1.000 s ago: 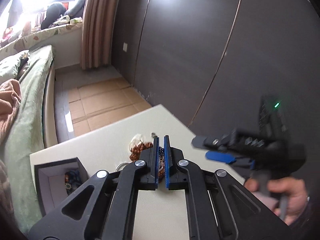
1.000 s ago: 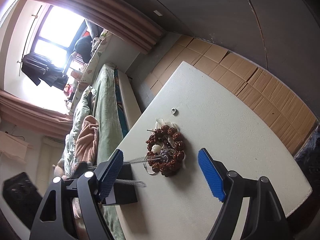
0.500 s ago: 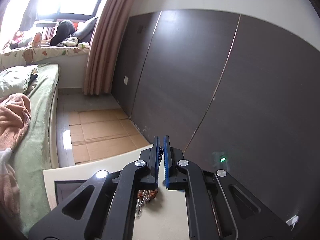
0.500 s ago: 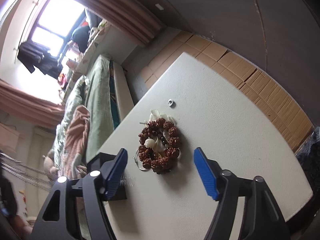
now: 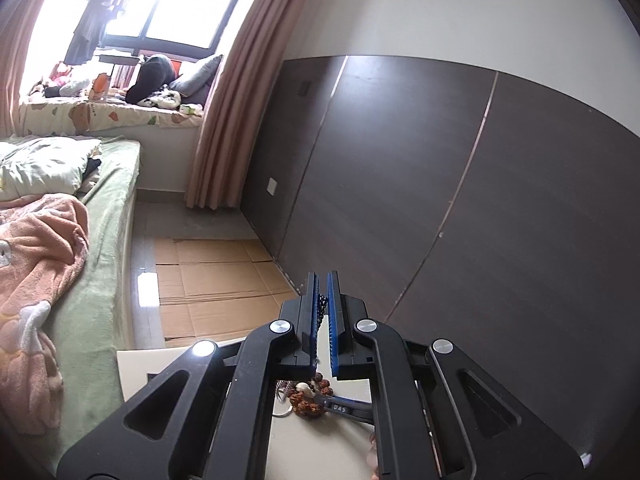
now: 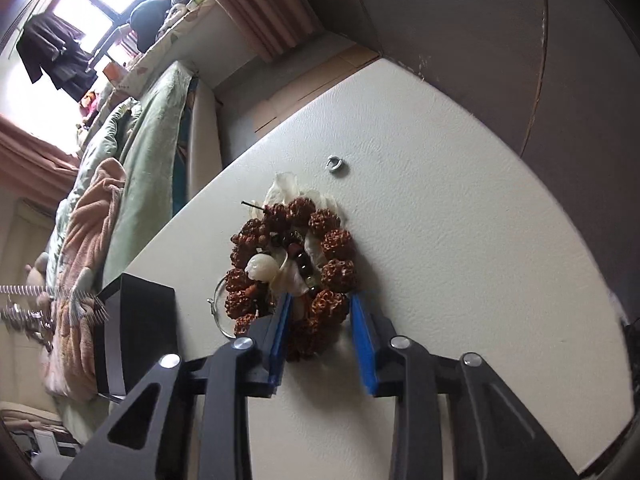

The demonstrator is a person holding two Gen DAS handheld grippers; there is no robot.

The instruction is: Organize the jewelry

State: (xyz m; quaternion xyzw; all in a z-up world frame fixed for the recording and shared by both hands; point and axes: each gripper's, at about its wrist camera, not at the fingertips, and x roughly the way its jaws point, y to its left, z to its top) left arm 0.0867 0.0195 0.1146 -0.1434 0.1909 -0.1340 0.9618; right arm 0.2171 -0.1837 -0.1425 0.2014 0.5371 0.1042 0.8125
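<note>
The sorting looks part done at best. The left gripper [image 5: 322, 312] is raised over the table [image 6: 460, 240], its blue pads pinched together on a dark beaded chain [image 5: 321, 307] that hangs in the thin slot between them (most of the chain is hidden by the fingers, so its length is unclear).

On the table lies the brown bead bracelet [image 6: 294, 256], a ring of knobbly beads with pale petal-like pieces and a few glassy beads at its middle. The right gripper [image 6: 322, 336] has just been closing and now straddles the near side of that bracelet; the left-hand pad seems to touch the beads, while a sliver of table shows beside the other, so I would not call it a firm hold yet.

A small silver ring [image 6: 337, 163] sits alone farther off, well apart from the bracelet, and a thin wire hoop [image 6: 218, 312] pokes out at the bracelet's left.

The black box [image 6: 136, 328] stands at the table's left edge, near the bed. Its inside cannot be seen here. Judging by this, the chain, bracelet, ring and hoop all remain to be put away.
</note>
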